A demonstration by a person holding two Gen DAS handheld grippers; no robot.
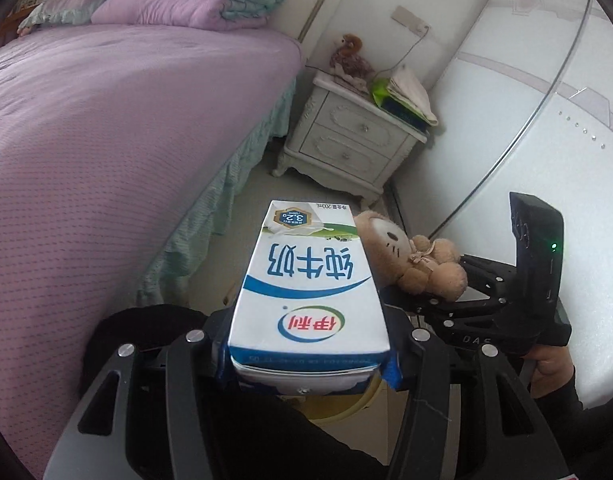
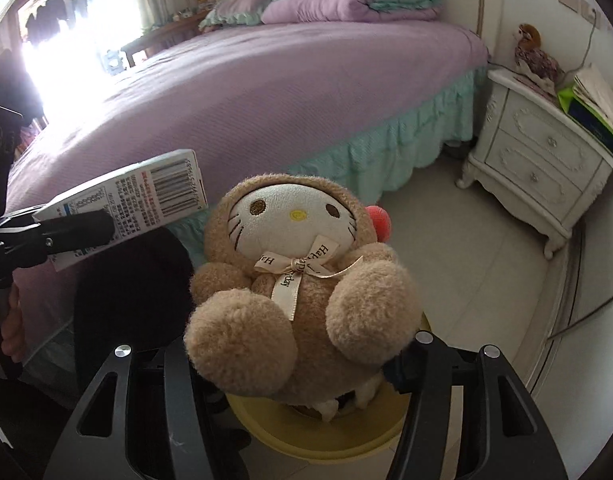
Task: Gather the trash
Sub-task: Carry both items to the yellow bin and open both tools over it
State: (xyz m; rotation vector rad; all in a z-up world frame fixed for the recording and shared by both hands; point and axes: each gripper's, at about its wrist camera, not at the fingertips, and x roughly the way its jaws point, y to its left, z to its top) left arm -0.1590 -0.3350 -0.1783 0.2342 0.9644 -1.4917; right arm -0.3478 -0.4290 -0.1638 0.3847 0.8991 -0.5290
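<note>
My left gripper is shut on a white and blue milk carton, held in the air beside the bed; the carton also shows in the right wrist view at the left. My right gripper is shut on a tan Hello Kitty plush toy with a ribbon bow, held above a yellow round bin on the floor. The plush also shows in the left wrist view, just right of the carton, with the right gripper behind it.
A bed with a purple cover and teal skirt fills the left. A white nightstand with papers and a doll stands by the wall. White wardrobe doors are at the right. Tiled floor lies between.
</note>
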